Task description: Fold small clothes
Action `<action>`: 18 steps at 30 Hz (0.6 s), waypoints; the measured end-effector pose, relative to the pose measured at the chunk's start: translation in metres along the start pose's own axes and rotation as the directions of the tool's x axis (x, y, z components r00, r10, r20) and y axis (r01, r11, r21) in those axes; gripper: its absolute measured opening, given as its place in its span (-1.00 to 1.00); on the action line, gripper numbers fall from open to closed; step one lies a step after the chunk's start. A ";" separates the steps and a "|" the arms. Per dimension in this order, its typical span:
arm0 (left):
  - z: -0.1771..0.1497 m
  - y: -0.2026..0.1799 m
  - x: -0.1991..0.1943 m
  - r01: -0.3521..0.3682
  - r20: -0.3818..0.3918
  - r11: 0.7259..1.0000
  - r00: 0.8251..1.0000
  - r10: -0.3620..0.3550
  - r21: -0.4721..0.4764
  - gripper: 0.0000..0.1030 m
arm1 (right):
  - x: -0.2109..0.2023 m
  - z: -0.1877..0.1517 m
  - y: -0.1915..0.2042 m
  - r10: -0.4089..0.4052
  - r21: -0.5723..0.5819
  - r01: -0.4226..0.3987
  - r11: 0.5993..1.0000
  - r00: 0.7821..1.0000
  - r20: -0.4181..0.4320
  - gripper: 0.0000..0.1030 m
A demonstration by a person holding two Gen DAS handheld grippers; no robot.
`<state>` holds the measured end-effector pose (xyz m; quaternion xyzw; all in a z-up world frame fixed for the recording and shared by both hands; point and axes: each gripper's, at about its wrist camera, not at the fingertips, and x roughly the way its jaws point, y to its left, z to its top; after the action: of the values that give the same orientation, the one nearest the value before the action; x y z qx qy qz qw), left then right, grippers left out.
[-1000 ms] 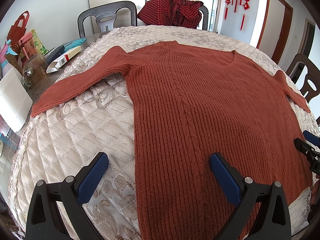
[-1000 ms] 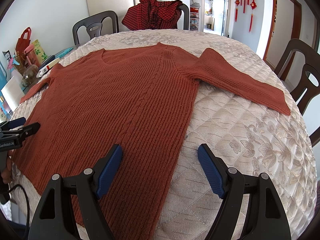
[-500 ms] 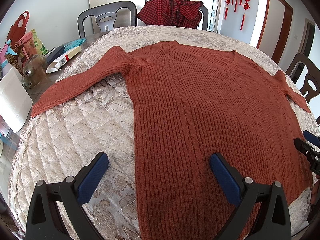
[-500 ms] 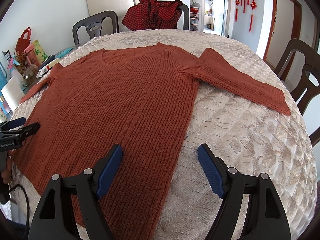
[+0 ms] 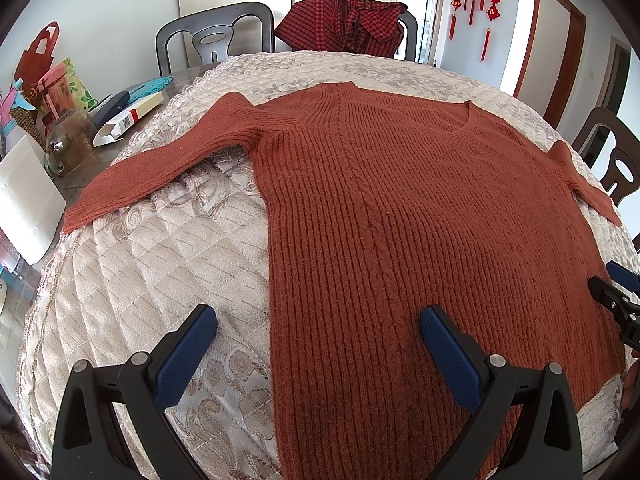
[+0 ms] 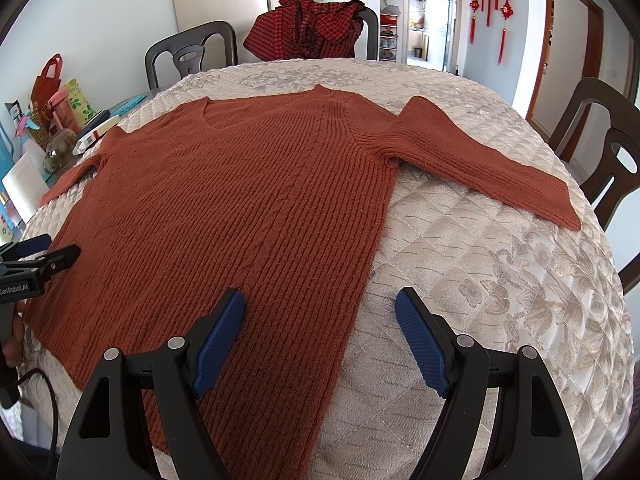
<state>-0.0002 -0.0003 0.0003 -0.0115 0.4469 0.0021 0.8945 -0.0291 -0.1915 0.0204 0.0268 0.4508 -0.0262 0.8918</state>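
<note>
A rust-red ribbed sweater [image 5: 400, 200] [image 6: 240, 208] lies flat, front up, on the quilted beige table cover [image 5: 152, 264], both sleeves spread out to the sides. My left gripper [image 5: 318, 320] stands open near the hem, straddling the sweater's left side edge, nothing between its blue pads. My right gripper [image 6: 320, 304] is open too, straddling the right side edge near the hem. The right gripper's tips [image 5: 612, 292] show at the right rim of the left wrist view. The left gripper's tips [image 6: 44, 252] show at the left rim of the right wrist view.
A red checked garment [image 5: 344, 20] hangs over a far chair. Dark chairs [image 6: 600, 152] stand around the table. Bags, a glass jar [image 5: 68, 144] and boxes crowd the uncovered left end of the table. A doorway with red hangings is at the back right.
</note>
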 end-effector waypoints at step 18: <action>0.000 0.001 -0.004 -0.003 -0.003 1.000 1.000 0.003 0.000 1.00 | 0.000 0.000 0.001 0.000 0.000 0.000 1.000 1.000 0.000 0.51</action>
<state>-0.0022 0.0005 0.0033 -0.0110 0.4482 0.0034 0.8938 -0.0290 -0.1909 0.0205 0.0267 0.4508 -0.0263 0.8918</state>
